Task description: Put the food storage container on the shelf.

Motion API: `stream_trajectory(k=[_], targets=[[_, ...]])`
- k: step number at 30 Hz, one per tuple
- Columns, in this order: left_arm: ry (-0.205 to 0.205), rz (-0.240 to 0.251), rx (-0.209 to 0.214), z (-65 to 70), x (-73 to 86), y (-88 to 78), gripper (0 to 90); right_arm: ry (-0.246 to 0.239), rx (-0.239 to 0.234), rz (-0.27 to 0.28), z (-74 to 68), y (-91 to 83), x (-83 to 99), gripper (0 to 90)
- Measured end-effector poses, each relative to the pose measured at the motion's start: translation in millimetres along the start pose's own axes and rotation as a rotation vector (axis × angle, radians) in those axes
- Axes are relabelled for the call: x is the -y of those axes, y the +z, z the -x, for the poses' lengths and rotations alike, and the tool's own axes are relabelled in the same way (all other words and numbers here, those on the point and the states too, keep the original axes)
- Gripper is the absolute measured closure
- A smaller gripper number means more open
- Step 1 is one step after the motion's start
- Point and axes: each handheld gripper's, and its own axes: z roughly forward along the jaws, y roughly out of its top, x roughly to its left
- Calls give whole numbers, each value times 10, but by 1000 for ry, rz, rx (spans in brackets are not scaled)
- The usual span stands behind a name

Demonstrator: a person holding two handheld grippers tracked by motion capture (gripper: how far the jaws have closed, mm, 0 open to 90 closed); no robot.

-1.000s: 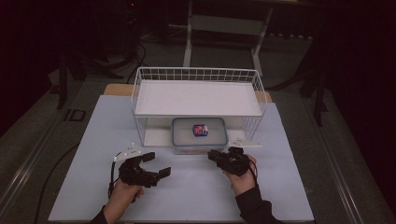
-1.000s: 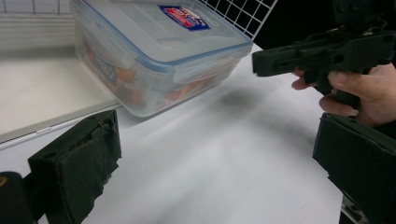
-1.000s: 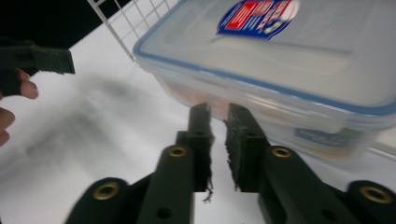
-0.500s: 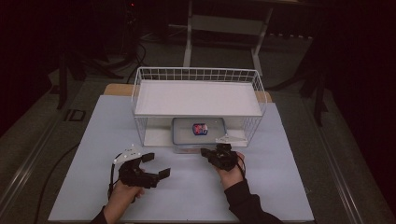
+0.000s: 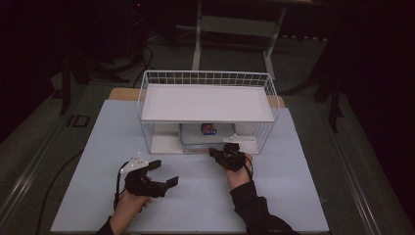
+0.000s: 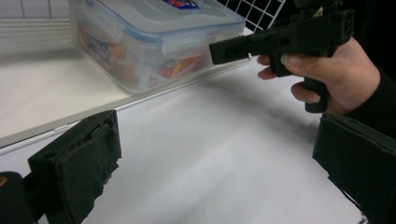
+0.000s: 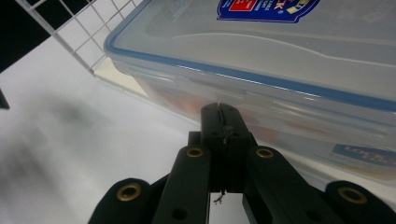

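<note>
A clear plastic food box (image 5: 195, 135) with a blue-rimmed lid and a red and blue label stands under a white wire shelf (image 5: 208, 103). My right gripper (image 5: 214, 152) is shut, its jaws pressed together with nothing between them. Its tip (image 7: 221, 114) points at the near side wall of the box (image 7: 280, 51), close in front of it; contact is unclear. My left gripper (image 5: 164, 172) rests low over the table at the left, open and empty (image 6: 217, 177). From there the box (image 6: 154, 28) and the right gripper (image 6: 219, 48) lie ahead.
The shelf is a wire basket frame with a flat white top and a white base board (image 5: 164, 143) under the box. A pale sheet (image 5: 195, 205) covers the table. Dark floor and stand legs (image 5: 198, 44) lie beyond the far edge.
My right gripper has moved forward and a little left, up to the front of the box. The left gripper has stayed where it was.
</note>
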Motion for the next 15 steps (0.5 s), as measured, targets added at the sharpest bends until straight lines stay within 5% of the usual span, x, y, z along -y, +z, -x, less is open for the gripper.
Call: stream_trajectory(k=[15], targets=[[33,-5,-17,17,23,4,6,20,11,44,36,156,-150,898]])
